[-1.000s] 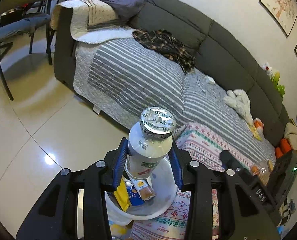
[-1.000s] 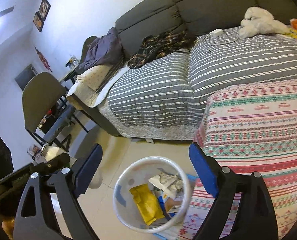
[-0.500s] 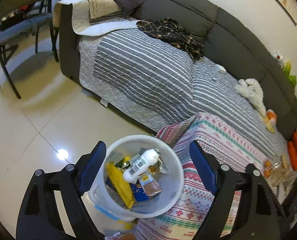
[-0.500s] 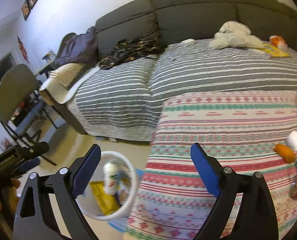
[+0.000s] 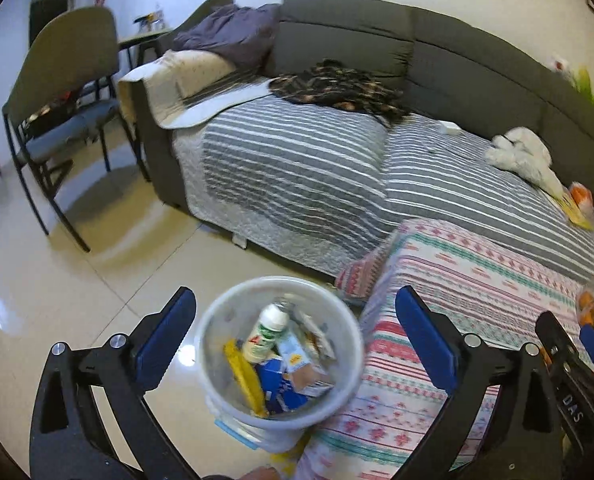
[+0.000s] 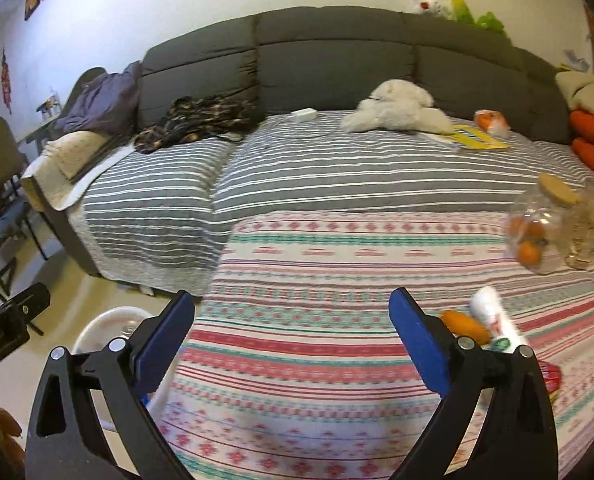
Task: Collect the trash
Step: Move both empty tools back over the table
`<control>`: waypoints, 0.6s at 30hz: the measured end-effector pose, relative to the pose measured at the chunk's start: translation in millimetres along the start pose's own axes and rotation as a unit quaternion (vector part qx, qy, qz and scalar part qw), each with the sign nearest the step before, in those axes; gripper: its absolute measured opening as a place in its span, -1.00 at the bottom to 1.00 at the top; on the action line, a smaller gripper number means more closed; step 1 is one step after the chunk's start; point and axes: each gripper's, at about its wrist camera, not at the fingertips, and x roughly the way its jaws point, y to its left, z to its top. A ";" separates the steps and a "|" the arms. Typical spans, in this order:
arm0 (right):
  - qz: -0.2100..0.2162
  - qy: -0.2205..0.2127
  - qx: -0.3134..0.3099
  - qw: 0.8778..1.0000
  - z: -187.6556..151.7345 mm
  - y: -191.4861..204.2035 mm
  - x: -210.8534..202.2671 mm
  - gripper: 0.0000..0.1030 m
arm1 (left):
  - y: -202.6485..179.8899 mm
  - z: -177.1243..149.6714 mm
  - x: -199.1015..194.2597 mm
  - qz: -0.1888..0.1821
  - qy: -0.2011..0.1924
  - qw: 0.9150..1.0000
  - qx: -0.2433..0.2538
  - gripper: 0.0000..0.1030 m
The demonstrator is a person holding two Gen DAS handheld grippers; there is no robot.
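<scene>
A white trash bin [image 5: 207, 364] stands on the floor beside the low table with the patterned cloth [image 5: 477, 280]. Inside lie a white bottle with a green label [image 5: 267, 334], a yellow wrapper [image 5: 243, 376] and a blue carton [image 5: 275, 376]. My left gripper [image 5: 295, 300] hovers above the bin, its jaws opening wide, nothing between them. My right gripper [image 6: 292, 302] is over the patterned cloth [image 6: 317, 260], jaws opening and empty. To its right on the cloth lie a white bottle [image 6: 493, 316], an orange piece [image 6: 465, 326] and a red item [image 6: 551, 376].
A grey sofa with a striped cover [image 6: 337, 168] runs behind the table, with clothes [image 6: 201, 116] and a white soft toy [image 6: 397, 112] on it. Clear jars [image 6: 545, 232] stand at the table's right. A chair [image 5: 69, 92] stands on the tiled floor [image 5: 77, 280].
My left gripper let go of the white bottle, which dropped into the bin, and its jaws spread wide. The right gripper swung from the bin towards the patterned table.
</scene>
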 end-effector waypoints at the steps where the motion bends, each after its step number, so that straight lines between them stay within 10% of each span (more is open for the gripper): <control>1: -0.005 0.000 0.001 1.000 0.1 -6.4 -1.4 0.84 | -9.5 -2.4 -2.0 -0.001 -0.005 1.000 0.006 0.86; 18: -0.074 0.002 0.036 0.997 -7.8 -119.5 -22.4 0.84 | -125.0 -35.0 -22.1 -0.043 -0.019 0.996 0.076 0.86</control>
